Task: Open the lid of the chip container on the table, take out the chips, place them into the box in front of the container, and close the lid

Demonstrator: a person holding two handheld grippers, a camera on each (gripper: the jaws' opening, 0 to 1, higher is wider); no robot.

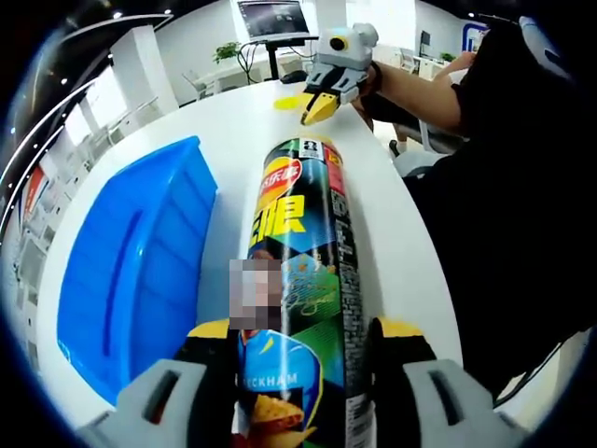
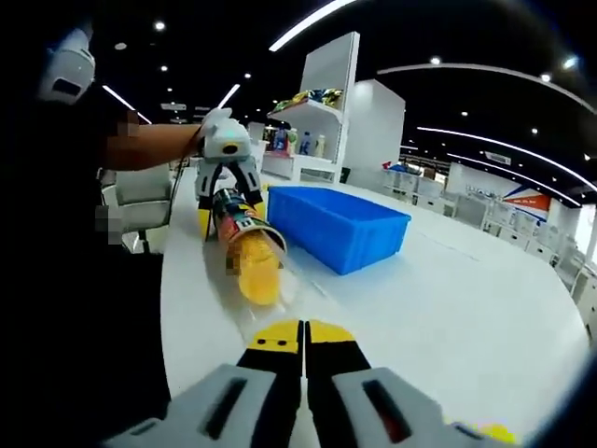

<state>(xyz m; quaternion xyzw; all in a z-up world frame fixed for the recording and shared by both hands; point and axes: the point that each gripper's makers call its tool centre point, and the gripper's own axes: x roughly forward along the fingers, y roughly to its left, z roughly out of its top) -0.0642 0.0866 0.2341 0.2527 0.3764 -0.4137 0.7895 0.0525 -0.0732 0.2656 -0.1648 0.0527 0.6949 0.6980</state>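
Lid off, chip stack partly slid out of the mouth. Chip can lying on the table, clamped between left gripper jaws. Right gripper jaws closed, empty, facing the can mouth. Blue bin beside the can. Left: moving chips into bin, relidding.

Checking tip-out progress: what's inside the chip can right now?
Right gripper view: a stack of yellow chips pokes from the open mouth of the chip can, lying on the white table. The can wall hides how many remain deeper inside.
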